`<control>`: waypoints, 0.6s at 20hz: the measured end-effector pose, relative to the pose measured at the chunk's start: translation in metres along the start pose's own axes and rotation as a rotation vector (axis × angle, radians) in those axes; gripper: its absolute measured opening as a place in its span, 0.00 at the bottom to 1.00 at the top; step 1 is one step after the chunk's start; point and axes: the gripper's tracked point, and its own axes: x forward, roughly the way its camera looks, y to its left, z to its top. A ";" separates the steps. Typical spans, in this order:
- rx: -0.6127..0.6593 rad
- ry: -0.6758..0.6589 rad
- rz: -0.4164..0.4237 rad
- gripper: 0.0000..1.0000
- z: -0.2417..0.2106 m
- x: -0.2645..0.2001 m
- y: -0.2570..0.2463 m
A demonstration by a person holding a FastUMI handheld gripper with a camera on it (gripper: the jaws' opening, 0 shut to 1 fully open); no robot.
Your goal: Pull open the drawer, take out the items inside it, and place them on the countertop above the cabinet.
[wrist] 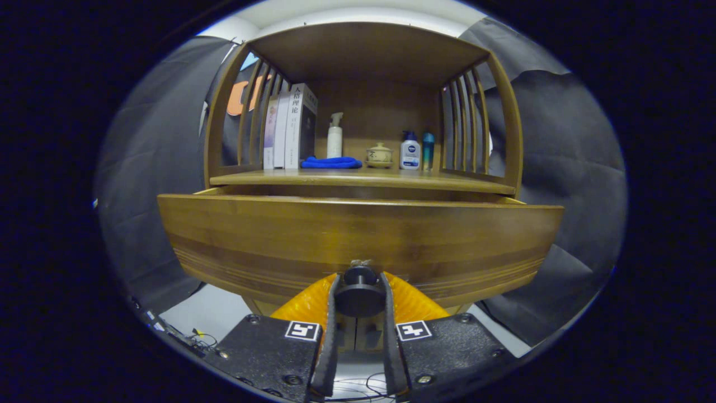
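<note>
A wooden cabinet stands straight ahead, and its drawer (358,235) is pulled out toward me. The broad drawer front hides what lies inside. A dark round knob (359,291) sticks out from the lower middle of the drawer front. My gripper (359,296) is shut on this knob, one finger pressing each side of it. Above the drawer runs the wooden countertop (363,179), under a shelf roof with slatted sides.
On the countertop stand three books (291,129) at the left, a white pump bottle (334,137), a folded blue cloth (331,163), a small lidded ceramic cup (379,154), a white lotion bottle (410,151) and a teal bottle (428,150). Cables (184,336) lie on the floor lower left.
</note>
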 end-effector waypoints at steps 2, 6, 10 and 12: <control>0.008 0.009 0.003 0.37 -0.005 -0.009 -0.001; -0.010 0.015 0.011 0.37 -0.014 -0.024 0.004; 0.022 0.023 0.012 0.36 -0.020 -0.041 0.005; 0.022 0.019 0.017 0.37 -0.023 -0.049 0.005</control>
